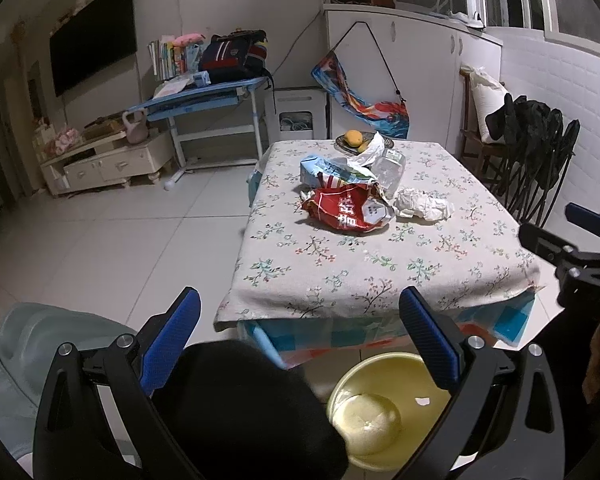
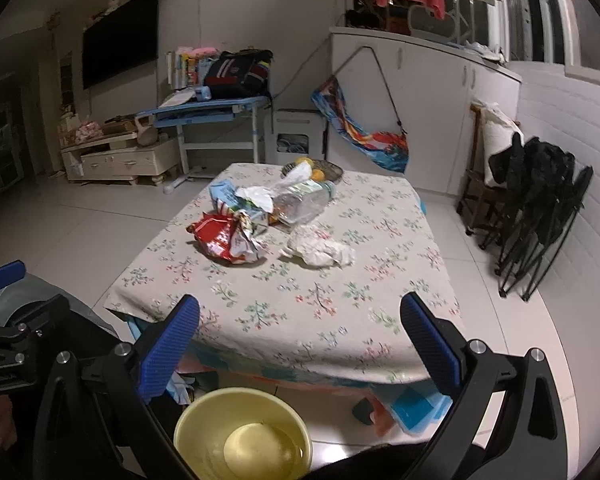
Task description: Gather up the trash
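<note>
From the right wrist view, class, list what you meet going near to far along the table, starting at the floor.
Yellow plastic bucket → crumpled white paper wad → clear plastic bottle → dark plate of yellow fruit.

Matt floral cloth tablecloth (image 1: pixel 380 264), glossy foil snack bag (image 1: pixel 346 212) (red, crinkled), crumpled paper (image 1: pixel 422 204), clear plastic bottle (image 1: pixel 390 170), glossy floor tiles (image 1: pixel 120 232).

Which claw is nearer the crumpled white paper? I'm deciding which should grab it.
Right, by a little. The right claw faces the crumpled white paper almost straight ahead; from the left claw it lies off to the right.
</note>
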The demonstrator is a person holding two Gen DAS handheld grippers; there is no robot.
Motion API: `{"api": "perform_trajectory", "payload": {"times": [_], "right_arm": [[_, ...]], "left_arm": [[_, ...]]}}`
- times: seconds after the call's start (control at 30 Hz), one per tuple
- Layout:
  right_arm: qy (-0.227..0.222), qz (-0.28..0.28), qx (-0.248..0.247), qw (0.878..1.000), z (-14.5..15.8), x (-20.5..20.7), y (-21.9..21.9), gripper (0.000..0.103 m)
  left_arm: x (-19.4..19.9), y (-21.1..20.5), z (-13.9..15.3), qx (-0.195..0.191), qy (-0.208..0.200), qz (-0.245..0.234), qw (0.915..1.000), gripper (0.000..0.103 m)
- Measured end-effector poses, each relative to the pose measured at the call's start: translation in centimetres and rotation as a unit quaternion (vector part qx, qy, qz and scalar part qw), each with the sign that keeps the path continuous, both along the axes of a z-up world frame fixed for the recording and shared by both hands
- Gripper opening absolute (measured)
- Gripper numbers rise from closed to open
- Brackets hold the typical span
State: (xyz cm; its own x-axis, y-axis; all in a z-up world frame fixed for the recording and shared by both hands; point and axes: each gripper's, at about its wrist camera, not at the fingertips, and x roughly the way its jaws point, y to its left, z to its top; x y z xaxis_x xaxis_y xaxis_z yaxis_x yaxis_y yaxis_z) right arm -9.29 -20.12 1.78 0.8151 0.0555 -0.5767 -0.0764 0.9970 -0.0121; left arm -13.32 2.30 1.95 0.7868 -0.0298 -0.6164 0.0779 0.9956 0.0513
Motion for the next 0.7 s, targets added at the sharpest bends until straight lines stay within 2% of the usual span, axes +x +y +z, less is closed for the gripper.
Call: {"api": "perform_trajectory", "payload": {"times": [0.33,0.7], "right_arm": [[0.022,0.015,0.007,1.0,-1.0,5.0,-0.9,0.096],[0.064,0.024,0.02,0.997,-3.0,10.4,-1.7,0.096]], "left_arm": [[5.3,0.0,-1.3,-0.031,0.032,0.002,0.999,0.096],[12.6,-1.0,-3.4,-0.048,0.069,-0.008,0.9964,0.096]]}}
